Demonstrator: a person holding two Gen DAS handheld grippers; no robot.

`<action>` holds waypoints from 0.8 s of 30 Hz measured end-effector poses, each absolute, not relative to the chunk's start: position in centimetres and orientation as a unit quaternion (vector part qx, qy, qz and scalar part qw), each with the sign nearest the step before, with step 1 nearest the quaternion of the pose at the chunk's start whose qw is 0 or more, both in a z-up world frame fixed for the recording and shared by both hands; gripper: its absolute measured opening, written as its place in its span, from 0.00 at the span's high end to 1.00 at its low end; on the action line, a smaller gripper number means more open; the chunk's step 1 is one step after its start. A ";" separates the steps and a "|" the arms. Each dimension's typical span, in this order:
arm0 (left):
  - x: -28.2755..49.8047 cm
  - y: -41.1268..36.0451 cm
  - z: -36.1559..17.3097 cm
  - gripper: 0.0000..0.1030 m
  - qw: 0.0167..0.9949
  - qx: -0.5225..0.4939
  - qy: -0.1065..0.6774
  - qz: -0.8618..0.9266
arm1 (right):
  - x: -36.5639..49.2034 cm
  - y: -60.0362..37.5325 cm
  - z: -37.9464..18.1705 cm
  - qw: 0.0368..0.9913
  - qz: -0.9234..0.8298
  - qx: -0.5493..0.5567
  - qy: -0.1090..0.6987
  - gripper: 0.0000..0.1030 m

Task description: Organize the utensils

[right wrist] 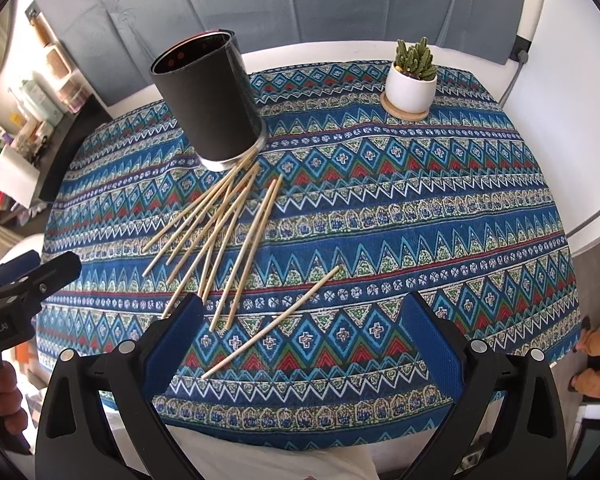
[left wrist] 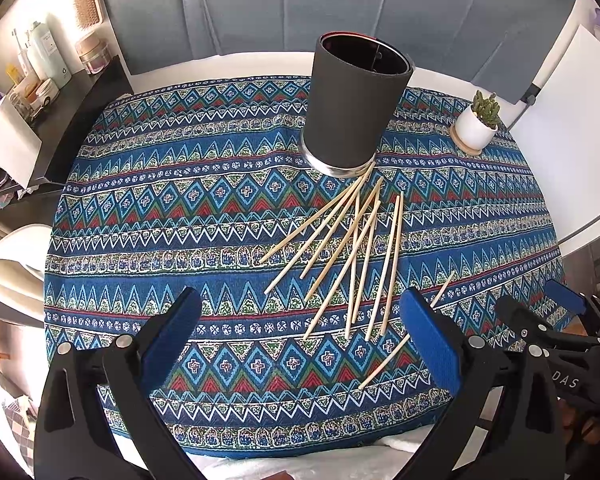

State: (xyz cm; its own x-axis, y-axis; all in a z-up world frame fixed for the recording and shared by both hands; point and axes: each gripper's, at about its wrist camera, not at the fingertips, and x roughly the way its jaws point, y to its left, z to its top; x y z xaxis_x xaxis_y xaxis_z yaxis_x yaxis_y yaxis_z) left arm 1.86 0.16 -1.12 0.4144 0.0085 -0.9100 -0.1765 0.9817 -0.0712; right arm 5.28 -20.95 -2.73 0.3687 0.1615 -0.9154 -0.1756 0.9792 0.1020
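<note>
Everywhere, patterned blue tablecloth covers white table; grey curtain behind.

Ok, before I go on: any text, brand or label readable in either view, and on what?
"DAS", cut off, on the right gripper body, seen from the left wrist.
"enRobotAI", cut off, on the left gripper body, seen from the right wrist.
Bottles on the shelf: labels too small to read.
</note>
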 end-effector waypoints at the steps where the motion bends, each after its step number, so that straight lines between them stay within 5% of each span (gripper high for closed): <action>1: 1.9 0.2 -1.2 0.06 0.836 -0.078 0.540 0.055 | 5.3 -21.0 -2.8 0.826 0.101 -0.006 0.554 0.08; 24: 4.9 0.8 -4.2 0.06 0.805 -0.054 0.590 0.022 | 6.2 -21.6 -6.1 0.794 0.068 0.029 0.604 0.08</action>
State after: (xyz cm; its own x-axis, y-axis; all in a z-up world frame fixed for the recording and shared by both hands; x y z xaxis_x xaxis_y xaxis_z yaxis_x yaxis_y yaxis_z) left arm 4.92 0.77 -4.15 0.3024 -0.0282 -0.9528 -0.0996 0.9932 -0.0610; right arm 6.25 -21.64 -6.07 0.2616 0.1425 -0.9546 -0.0730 0.9891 0.1277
